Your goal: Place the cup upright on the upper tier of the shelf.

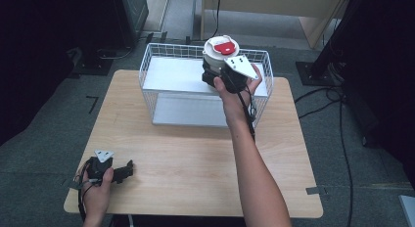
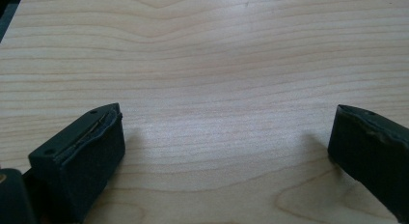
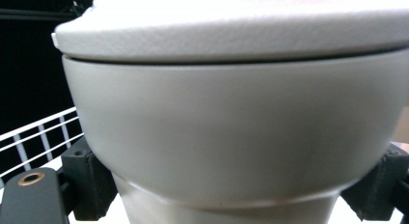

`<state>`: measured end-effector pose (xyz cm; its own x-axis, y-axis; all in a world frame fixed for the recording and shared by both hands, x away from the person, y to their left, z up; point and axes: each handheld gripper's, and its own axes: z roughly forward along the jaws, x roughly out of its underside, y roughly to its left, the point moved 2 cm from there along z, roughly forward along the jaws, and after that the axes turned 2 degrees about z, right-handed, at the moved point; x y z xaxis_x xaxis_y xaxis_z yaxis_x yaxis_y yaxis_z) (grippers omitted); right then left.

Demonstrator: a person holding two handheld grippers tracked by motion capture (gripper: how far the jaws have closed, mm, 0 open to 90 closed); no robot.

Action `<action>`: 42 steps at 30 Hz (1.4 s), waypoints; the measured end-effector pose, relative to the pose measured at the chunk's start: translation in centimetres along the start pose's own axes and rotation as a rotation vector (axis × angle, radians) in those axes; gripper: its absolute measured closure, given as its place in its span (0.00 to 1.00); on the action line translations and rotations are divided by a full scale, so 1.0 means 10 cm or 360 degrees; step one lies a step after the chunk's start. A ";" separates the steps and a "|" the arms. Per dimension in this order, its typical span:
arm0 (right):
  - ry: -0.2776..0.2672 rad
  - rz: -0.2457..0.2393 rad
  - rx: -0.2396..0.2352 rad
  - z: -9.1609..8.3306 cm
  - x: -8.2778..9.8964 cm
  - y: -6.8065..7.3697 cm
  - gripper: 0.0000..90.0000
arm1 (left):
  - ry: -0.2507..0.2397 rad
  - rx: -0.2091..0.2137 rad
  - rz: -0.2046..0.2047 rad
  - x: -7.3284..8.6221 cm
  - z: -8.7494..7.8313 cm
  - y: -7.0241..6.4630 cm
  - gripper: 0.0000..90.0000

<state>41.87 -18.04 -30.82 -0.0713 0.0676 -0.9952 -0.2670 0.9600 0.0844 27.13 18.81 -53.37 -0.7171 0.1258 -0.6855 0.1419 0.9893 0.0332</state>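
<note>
A beige lidded container (image 1: 219, 52) with a red patch on its white lid (image 1: 224, 47) hangs above the far right part of a white wire basket (image 1: 145, 66). My right gripper (image 1: 213, 70) is shut on its lower body. In the right gripper view the container (image 3: 231, 127) looms close, with a black jaw pressed against each side of its narrower base and the right gripper (image 3: 236, 192) clamped around it. My left gripper (image 1: 128, 169) rests on the wooden table (image 1: 195, 158) at the near left corner. It is open, and the left gripper (image 2: 226, 137) has bare wood between its fingers.
The wire basket stands at the table's far middle and has a white shelf inside. Cables (image 1: 323, 104) trail on the grey floor to the right. Dark stands and a wooden cabinet (image 1: 313, 11) lie beyond the table.
</note>
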 end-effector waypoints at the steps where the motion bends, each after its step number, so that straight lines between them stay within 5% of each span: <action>1: 0.0007 -0.0004 0.0011 0.03 0.00 -0.01 0.12 | 0.0000 0.0000 0.0000 0.00 0.00 0.00 0.00; 13: 0.0019 0.0033 0.0075 0.24 0.05 -0.13 0.12 | -0.0001 0.0001 -0.0004 0.00 0.00 0.00 0.00; 42: 0.0035 0.0014 0.0103 0.14 0.06 -0.20 0.06 | -0.0003 0.0003 -0.0002 0.00 0.00 0.00 0.00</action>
<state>43.71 -19.51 -31.70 -0.0949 0.0708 -0.9930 -0.2033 0.9751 0.0890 27.14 18.76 -53.38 -0.7160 0.1242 -0.6869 0.1419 0.9894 0.0310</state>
